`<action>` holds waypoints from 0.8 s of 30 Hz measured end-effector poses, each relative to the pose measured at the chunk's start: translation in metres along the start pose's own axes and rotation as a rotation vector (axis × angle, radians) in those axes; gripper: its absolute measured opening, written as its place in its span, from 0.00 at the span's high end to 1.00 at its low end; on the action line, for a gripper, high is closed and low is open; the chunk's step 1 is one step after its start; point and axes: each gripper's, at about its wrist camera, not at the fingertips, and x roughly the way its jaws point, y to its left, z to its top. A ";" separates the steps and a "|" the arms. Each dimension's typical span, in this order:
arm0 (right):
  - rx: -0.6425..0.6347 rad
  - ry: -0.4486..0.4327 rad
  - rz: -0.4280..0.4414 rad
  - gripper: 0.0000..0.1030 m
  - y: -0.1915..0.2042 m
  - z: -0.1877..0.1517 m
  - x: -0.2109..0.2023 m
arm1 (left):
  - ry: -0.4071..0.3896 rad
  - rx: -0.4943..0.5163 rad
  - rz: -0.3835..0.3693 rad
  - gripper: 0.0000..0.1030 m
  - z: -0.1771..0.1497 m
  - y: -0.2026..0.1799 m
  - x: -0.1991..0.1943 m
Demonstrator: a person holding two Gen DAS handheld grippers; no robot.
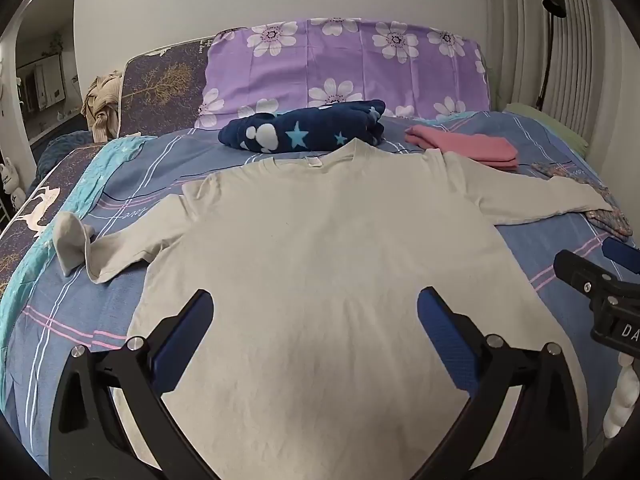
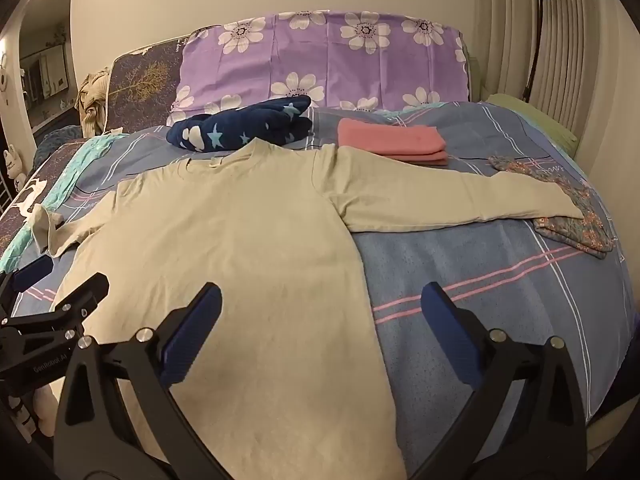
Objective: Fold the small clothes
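— Both grippers were spread wide with nothing in them, weren't they?

— Yes. Left gripper hung above the lower middle of the cream long-sleeved shirt, tilted downward, its blue pads apart and clear of the cloth. Right gripper was just as wide and empty, over the shirt's right edge, with one finger above the cloth and the other above the blue striped bed cover.

— And the shirt itself?

— Laid flat on the bed ahead of both grippers, collar at the far end, sleeves stretched out to either side (the left cuff was turned up on itself).

— Anything past it?

— Beyond the collar sat a navy bundle with stars, and to its right a folded pink garment. Far right of the right gripper, the sleeve's end rested on a folded floral piece. A purple flowered pillow stood at the head of the bed.
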 end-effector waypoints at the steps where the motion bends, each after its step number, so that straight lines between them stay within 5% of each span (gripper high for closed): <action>1: -0.002 -0.003 0.001 0.02 0.001 0.000 -0.001 | 0.010 0.012 -0.004 0.01 0.000 -0.001 0.001; 24: -0.013 0.014 -0.011 0.02 0.002 -0.003 0.003 | 0.010 -0.002 -0.011 0.01 -0.007 0.001 0.005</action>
